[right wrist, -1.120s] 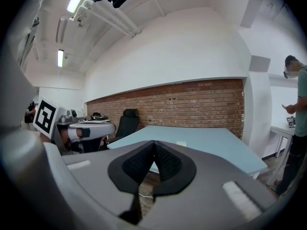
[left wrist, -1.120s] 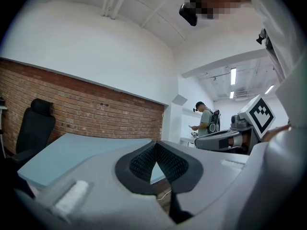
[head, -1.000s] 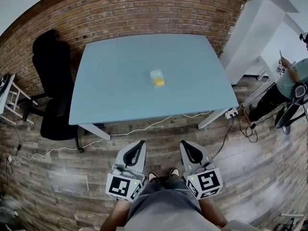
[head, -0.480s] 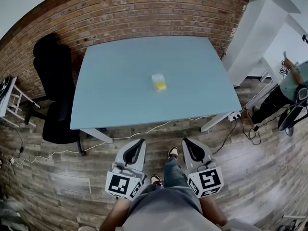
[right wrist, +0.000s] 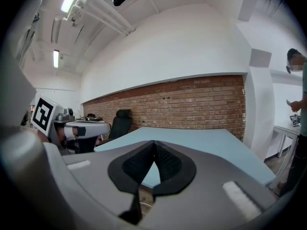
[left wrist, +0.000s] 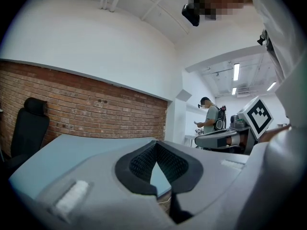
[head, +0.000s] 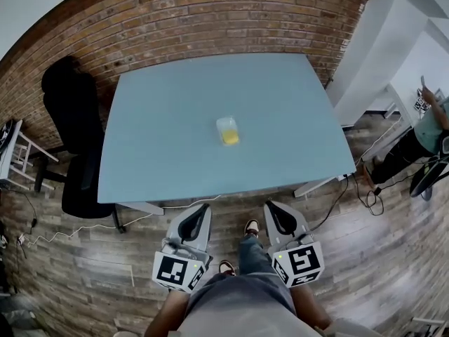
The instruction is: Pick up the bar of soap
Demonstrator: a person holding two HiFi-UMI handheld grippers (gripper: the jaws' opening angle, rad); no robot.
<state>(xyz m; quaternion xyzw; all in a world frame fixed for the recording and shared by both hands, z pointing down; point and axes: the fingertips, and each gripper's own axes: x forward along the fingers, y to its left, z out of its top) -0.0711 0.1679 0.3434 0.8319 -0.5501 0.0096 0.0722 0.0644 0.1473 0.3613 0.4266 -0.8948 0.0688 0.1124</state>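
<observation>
The bar of soap point(head: 229, 130) is a small yellow block with a clear, pale part at its far end. It lies near the middle of the light blue table point(head: 161, 118). My left gripper point(head: 203, 208) and right gripper point(head: 270, 206) are side by side over the wooden floor, just short of the table's front edge. Both point at the table and are well short of the soap. In the left gripper view the left gripper point(left wrist: 156, 143) is shut with nothing held. The right gripper point(right wrist: 154, 143) looks the same in the right gripper view. The soap does not show in either gripper view.
A black office chair point(head: 74, 146) stands left of the table before a brick wall point(head: 210, 12). A white pillar point(head: 379, 41) rises at the right, and beyond it a person point(head: 428, 125) stands. A white cable point(head: 77, 229) trails over the floor under the table's front left.
The table's front edge has come closer to both grippers as the wearer stepped forward; one shoe now shows ahead between the grippers. Both grippers stayed shut.
</observation>
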